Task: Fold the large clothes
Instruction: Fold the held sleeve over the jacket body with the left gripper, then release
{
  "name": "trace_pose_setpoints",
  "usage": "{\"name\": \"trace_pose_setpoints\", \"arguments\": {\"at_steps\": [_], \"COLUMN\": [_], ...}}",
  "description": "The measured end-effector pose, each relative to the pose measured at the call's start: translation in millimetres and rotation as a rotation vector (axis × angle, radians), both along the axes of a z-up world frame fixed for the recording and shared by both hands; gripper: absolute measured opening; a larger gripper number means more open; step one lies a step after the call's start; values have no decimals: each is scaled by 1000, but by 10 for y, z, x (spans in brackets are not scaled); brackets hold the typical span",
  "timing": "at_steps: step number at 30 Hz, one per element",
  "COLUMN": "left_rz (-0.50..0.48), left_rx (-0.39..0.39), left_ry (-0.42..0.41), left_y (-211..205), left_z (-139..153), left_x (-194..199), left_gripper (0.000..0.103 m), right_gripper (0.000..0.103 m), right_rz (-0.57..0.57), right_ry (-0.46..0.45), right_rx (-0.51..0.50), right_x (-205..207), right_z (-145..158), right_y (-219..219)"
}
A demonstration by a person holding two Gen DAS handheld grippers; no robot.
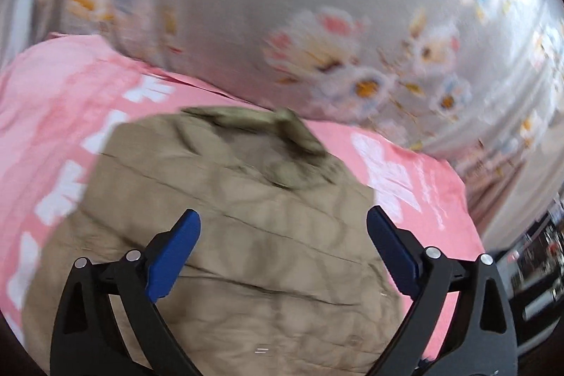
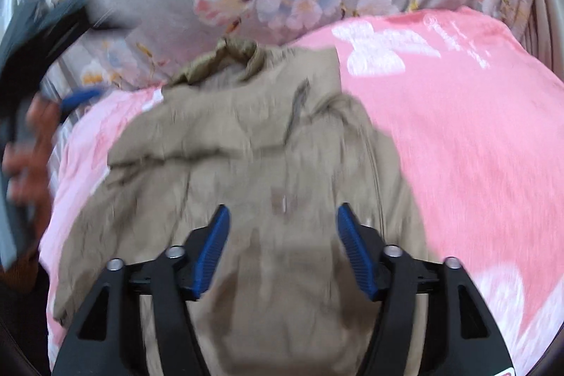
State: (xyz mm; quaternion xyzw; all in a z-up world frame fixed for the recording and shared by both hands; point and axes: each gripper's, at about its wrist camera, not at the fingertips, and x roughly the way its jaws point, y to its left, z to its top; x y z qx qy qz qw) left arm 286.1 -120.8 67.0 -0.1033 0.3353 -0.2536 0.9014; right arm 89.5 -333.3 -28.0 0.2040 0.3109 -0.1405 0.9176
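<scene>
khaki jacket lying ahead of both grippers, collar at the far end

the khaki jacket [image 1: 225, 235] is lying spread on a pink blanket [image 1: 53, 101] over the bed, with a grey floral quilt [image 1: 246, 6] bunched up behind it. its long axis is running away from both cameras — the rumpled collar [image 2: 236, 51] is pointing toward the quilt, the body and hem are trailing back under the grippers. both views are blurred, so fine seams are hard to read.

the left gripper [image 1: 283, 222] is hovering over the middle of the jacket with its fingers [image 1: 176, 256] spread wide and nothing between them. the right gripper [image 2: 283, 217] is also sitting above the cloth, its fingers [image 2: 211, 256] standing moderately apart and empty — no fabric is being pinched in either view.

in the right wrist view the other gripper's blue tip [image 2: 79, 97] and the person's hand [image 2: 31, 143] are showing at the far left edge, beside the jacket's left side. so the left hand is looking nearer that side edge, while the right is sitting over the jacket's midline, closer to the pink blanket on its right. judging by this, the coming fold is turning on each hand taking hold of its own side of the jacket, across the collar-to-hem line.
</scene>
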Motion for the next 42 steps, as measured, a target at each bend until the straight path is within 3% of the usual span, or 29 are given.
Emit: {"name": "trace_pose_setpoints", "arguments": {"at_steps": [4,7,8,10,11,13,15,18,21,23,25,28,31,34,38,40,41,42], "left_rz": [161,233,244,252,252,250,245,241,248,237,198,209,230,263,338,375,408,413], "left_rx": [80,53,40,11,1,-13,-8,26,77,104,183,363,423,450,319,298,322,316], "left_ry": [66,209,254,323,344,369,367,343,324,324,288,194,186,192,214,211,196,200], "left_y": [643,1110,1218,1350,1363,1380,1337,1322,1270,1241,1152,980,923,900,1115,1164,1173,1184], "left_z": [-239,-588,-709,-917,-989,-1084,-1105,-1078,-1076,-1088,-1064,-1065,-1145,-1241,-1271,-1306,-1329,-1349], "left_x": [348,670,755,872,902,933,964,963,996,976,899,844,992,1173,1287,1266,1260,1267], "left_gripper": [92,82,76,73,71,70,70,70,70,70,70,70,69,61,54,40,27,27], "right_gripper": [66,66,66,64,59,13,6,4,4,4,4,4,4,4,3,3,3,3], "right_rz": [-13,3,0,2,7,14,27,23,32,39,52,77,100,124,88,57,47,39], "right_ry": [-8,20,36,86,108,157,119,9,-38,-25,-9,-21,-56,-88,-49,32,69,109], "right_rx": [61,179,197,218,212,166,142,52,-11,-51,-46,-29,-9,-8,-39,-33,-29,-23], "right_x": [440,795,859,1061,1139,1259,1298,1306,1386,1491,1567,1595,1565,1517,1473,1513,1530,1549], "right_z": [55,-62,-102,-216,-261,-287,-109,405,755,817,806,866,1012,1150,964,619,450,248], "right_y": [-295,-453,-447,-443,-423,-377,-384,-441,-511,-541,-572,-579,-571,-537,-572,-613,-622,-624]}}
